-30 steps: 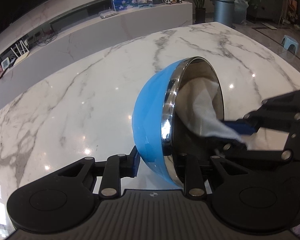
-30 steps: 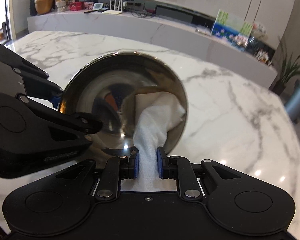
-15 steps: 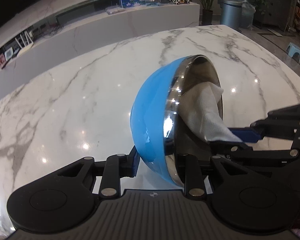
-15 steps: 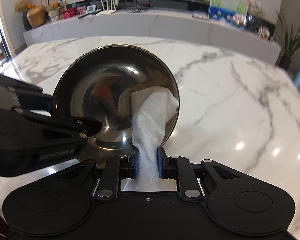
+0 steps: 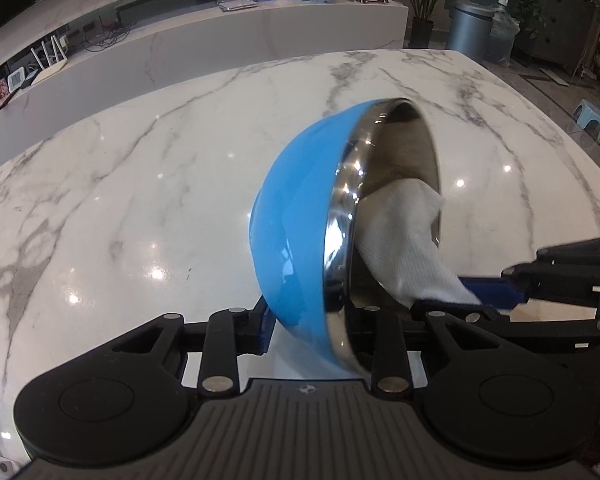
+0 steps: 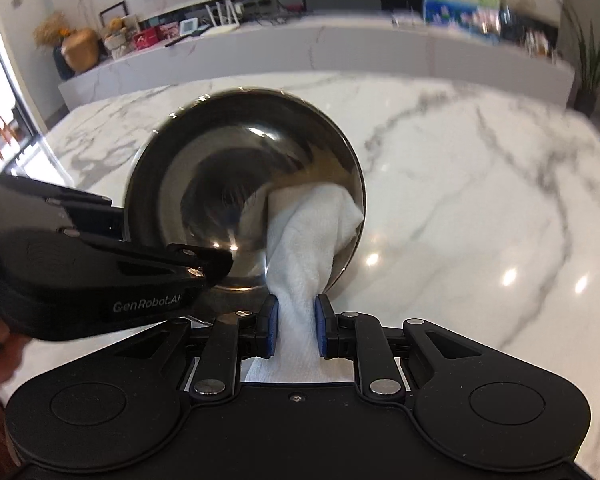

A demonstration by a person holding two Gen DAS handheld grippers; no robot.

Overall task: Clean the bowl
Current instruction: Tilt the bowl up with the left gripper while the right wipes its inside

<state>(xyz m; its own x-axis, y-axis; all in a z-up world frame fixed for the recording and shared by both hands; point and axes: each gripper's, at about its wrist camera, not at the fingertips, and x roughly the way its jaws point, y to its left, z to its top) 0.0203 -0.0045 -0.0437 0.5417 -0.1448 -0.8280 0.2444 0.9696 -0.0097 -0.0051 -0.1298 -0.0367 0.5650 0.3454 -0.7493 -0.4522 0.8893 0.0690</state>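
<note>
Wiping was in the middle, as I judged it, not at the end. The bowl [image 5: 296, 216], blue outside and shiny steel inside, was held on its side above the marble table [image 5: 140, 184], with its opening turned toward my right gripper [image 6: 293, 330]. My left gripper [image 5: 312, 320] was closed on the bowl's rim at the lower edge, one finger on the blue outer wall and the other inside the steel, so the bowl did not touch the table. My right gripper was closed narrowly on a white cloth [image 6: 312, 240], and the free end of the cloth lay pressed against the inner wall at the lower right part, near the rim. The steel inside [image 6: 228, 184] looked bright and I could not see any dirt or water on it, but the reflections made it hard to tell. The cloth covered only one small zone, so the upper and left parts of the inside were, I think, not sure to be wiped. The blue outer side was not touched by the cloth. Putting the bowl down was also left to do. Beyond the table stood a long white counter [image 5: 260, 40] with small things on it, well apart from the work.
</note>
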